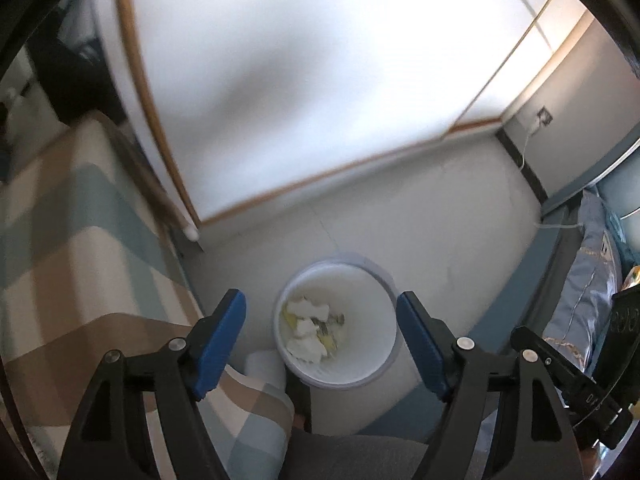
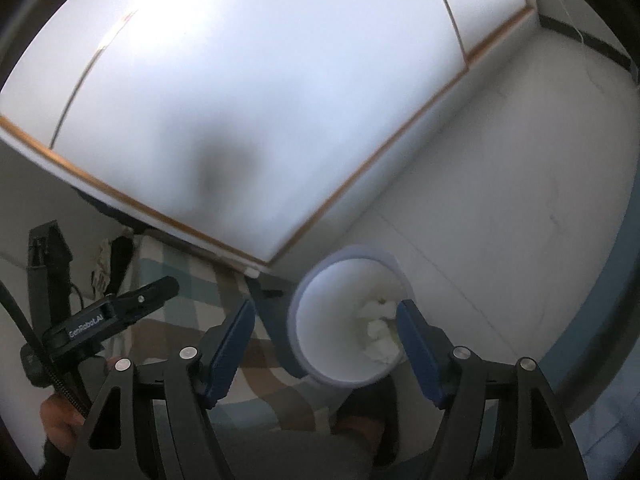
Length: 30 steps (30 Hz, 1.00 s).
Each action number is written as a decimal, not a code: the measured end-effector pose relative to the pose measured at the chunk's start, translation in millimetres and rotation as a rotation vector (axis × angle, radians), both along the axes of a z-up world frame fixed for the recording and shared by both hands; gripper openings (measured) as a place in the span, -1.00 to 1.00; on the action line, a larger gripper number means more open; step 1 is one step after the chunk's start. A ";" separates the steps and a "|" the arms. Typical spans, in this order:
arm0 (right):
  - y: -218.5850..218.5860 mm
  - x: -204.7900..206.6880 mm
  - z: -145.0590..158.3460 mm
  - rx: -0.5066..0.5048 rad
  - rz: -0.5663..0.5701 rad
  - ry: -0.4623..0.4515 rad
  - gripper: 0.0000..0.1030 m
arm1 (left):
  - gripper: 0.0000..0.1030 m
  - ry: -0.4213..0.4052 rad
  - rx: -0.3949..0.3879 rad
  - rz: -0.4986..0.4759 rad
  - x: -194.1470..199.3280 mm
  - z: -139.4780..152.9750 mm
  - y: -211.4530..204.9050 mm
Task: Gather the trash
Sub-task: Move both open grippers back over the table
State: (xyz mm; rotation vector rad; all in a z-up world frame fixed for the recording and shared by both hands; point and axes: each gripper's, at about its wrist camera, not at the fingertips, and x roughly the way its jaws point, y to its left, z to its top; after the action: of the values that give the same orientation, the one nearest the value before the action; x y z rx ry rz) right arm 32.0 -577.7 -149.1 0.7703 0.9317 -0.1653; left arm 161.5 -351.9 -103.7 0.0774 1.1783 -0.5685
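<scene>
The left gripper (image 1: 322, 334) and the right gripper (image 2: 326, 330) both hang with fingers released and nothing between them, above a white waste bin (image 1: 384, 354) on the pale floor (image 1: 440, 216). Crumpled tissues (image 1: 308, 322) and yellowish scraps lie at the bin's bottom. A checked bedspread's (image 1: 80, 248) edge runs just beside the bin's left; a blue bed frame (image 1: 516, 284) borders the right. Open floor stretches beyond to the white wardrobe (image 1: 300, 80).

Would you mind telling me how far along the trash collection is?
Done: crumpled tissues and yellowish scraps already lie in the white bin. In hand: nothing; the left hand-held gripper and right hand-held gripper are open and empty. Left: no other trash is visible.
</scene>
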 end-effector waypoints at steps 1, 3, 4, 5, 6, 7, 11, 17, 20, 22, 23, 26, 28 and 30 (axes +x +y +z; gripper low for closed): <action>2.5 -0.2 4.5 -0.002 0.005 -0.010 0.42 | 0.45 -0.030 0.001 0.009 -3.5 6.1 5.7; 9.0 -0.7 14.5 -0.011 0.016 -0.032 0.43 | 0.45 -0.057 -0.005 0.028 -8.2 15.7 15.4; 13.0 -0.8 20.1 -0.016 0.024 -0.045 0.43 | 0.45 -0.067 -0.022 0.047 -10.9 20.9 22.2; 15.9 -1.1 23.3 -0.019 0.027 -0.053 0.44 | 0.45 -0.078 -0.040 0.066 -14.0 27.8 30.1; 20.3 -2.0 29.0 -0.024 0.031 -0.065 0.45 | 0.45 -0.087 -0.045 0.077 -15.7 30.9 33.9; 25.0 -3.1 34.6 -0.027 0.033 -0.077 0.47 | 0.45 -0.110 -0.051 0.095 -17.5 35.0 42.9; 44.5 -5.6 59.0 -0.047 0.052 -0.146 0.49 | 0.50 -0.186 -0.054 0.142 -25.5 51.0 69.9; 82.0 -8.6 100.4 -0.097 0.110 -0.273 0.58 | 0.57 -0.254 -0.084 0.213 -39.5 74.5 108.3; 101.7 -9.8 115.2 -0.095 0.144 -0.325 0.65 | 0.67 -0.292 -0.089 0.262 -44.4 83.7 131.9; 119.3 -10.4 124.2 -0.079 0.187 -0.376 0.66 | 0.72 -0.327 -0.082 0.305 -44.3 89.5 146.7; 125.3 -10.4 127.4 -0.081 0.199 -0.394 0.68 | 0.75 -0.344 -0.081 0.323 -44.9 93.0 155.9; 151.4 -12.2 139.7 -0.112 0.232 -0.446 0.73 | 0.84 -0.376 -0.083 0.374 -46.4 100.2 180.6; 168.6 -10.7 146.1 -0.114 0.257 -0.467 0.73 | 0.84 -0.381 -0.091 0.404 -46.7 103.5 196.3; 181.7 -8.3 150.1 -0.124 0.281 -0.476 0.74 | 0.85 -0.382 -0.106 0.432 -46.3 105.5 215.4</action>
State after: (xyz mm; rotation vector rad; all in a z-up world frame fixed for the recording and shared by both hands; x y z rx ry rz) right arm 23.7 -395.9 1.0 0.5234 0.5601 0.1996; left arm 115.3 -136.5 1.8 -0.1519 0.7588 -0.2180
